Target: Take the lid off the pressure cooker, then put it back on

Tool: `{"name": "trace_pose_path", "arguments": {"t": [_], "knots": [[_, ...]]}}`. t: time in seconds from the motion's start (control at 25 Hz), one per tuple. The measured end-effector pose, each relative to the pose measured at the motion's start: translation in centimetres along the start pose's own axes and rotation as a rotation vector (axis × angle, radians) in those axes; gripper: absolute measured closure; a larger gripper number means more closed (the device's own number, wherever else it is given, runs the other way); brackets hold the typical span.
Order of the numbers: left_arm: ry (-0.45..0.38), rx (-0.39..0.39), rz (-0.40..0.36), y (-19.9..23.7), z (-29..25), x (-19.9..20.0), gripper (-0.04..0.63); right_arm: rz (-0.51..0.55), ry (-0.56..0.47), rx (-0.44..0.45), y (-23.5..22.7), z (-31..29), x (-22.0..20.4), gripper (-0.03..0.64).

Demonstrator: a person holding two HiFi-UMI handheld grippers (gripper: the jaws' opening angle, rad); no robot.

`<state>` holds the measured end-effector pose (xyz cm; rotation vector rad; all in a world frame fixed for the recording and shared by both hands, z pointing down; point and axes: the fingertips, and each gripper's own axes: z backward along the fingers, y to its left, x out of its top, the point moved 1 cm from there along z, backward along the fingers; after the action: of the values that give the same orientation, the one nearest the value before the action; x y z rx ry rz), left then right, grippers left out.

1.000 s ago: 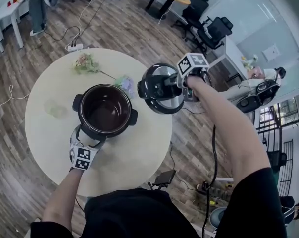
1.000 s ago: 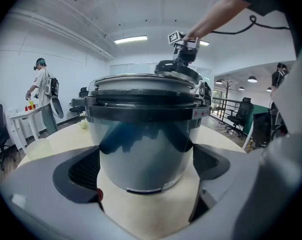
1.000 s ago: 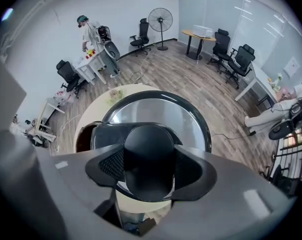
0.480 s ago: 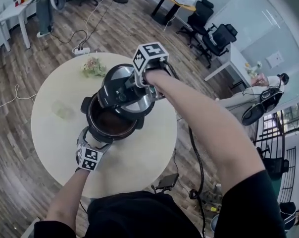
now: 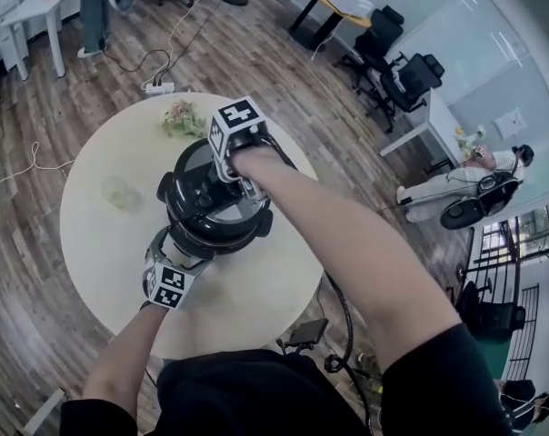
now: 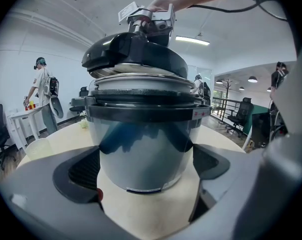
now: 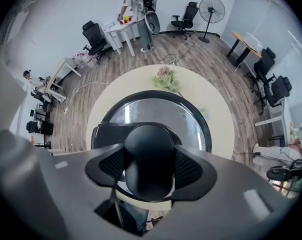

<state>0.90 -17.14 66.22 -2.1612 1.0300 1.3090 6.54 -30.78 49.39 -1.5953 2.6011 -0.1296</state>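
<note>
The black pressure cooker (image 6: 141, 134) stands in the middle of the round table (image 5: 93, 252). Its lid (image 7: 156, 109) is right over the pot's mouth, slightly tilted in the left gripper view; I cannot tell whether it is seated. My right gripper (image 7: 149, 159) points straight down and is shut on the lid's black knob (image 7: 148, 144). My left gripper (image 6: 146, 174) sits low at the cooker's near side with its jaws open, the cooker's wall just beyond the fingertips. In the head view the right gripper (image 5: 227, 182) is above the lid (image 5: 197, 175), and the left gripper (image 5: 179, 248) is at the cooker's base.
A small bunch of flowers (image 5: 184, 116) lies at the table's far edge and a clear cup (image 5: 120, 192) stands at its left. A power cable hangs off the table's near right edge. Office chairs and desks stand around, and a person (image 6: 41, 91) stands by a far desk.
The right gripper carried the lid from the right of the table leftward and down to above the pot, which now covers the pot's open inside. The left gripper stayed put.
</note>
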Motion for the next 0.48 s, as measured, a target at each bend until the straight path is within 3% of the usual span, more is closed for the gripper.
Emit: {"name": "trace_pose_path", "arguments": {"t": [0.48], "knots": [[-0.001,-0.001,0.001,0.3,0.6,-1.2,0.021,0.074,0.085,-0.062,3.1,-3.5,-2.1,0.331]]}}
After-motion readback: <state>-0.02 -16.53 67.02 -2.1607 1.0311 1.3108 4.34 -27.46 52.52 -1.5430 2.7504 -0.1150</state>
